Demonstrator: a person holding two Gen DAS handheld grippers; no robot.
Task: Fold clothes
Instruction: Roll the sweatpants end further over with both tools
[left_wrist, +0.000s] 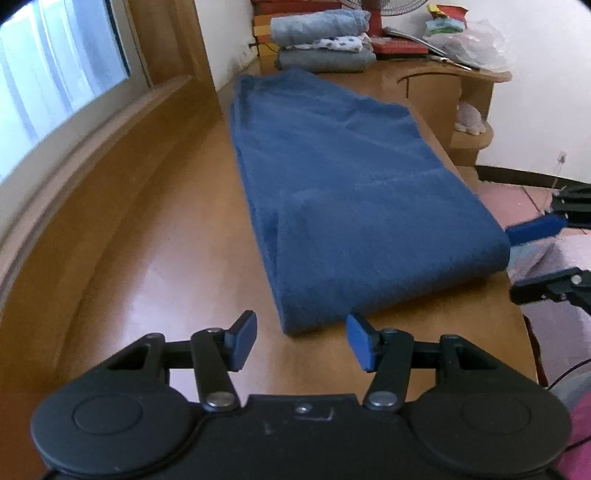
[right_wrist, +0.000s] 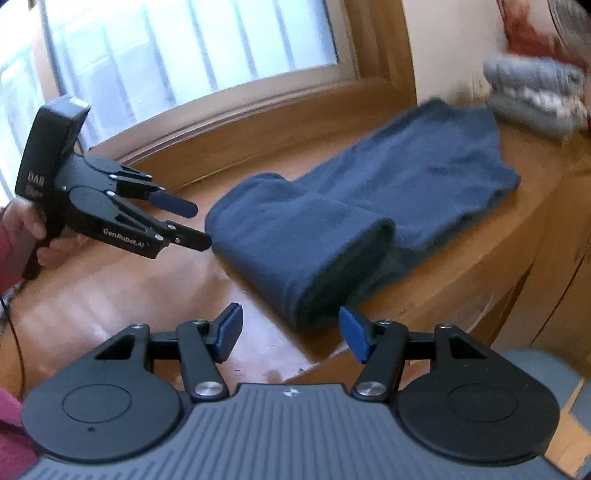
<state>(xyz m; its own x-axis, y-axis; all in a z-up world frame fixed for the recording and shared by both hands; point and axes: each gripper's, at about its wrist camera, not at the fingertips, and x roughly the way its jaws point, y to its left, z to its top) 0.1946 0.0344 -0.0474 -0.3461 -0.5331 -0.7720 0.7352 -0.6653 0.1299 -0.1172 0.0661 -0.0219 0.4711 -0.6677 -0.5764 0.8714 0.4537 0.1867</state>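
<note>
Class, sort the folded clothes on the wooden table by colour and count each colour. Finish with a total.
Dark blue: 1, the blue garment lying nearest the grippers.
Light blue: 1, the top of the stack.
White patterned: 1, the middle of the stack.
Grey: 1, the bottom of the stack.
Total: 4

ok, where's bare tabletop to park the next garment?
Bare wood runs between the blue garment and the window sill, widest at the near end by the left tool. Crowded: far end, with the folded stack and plastic bag.
</note>
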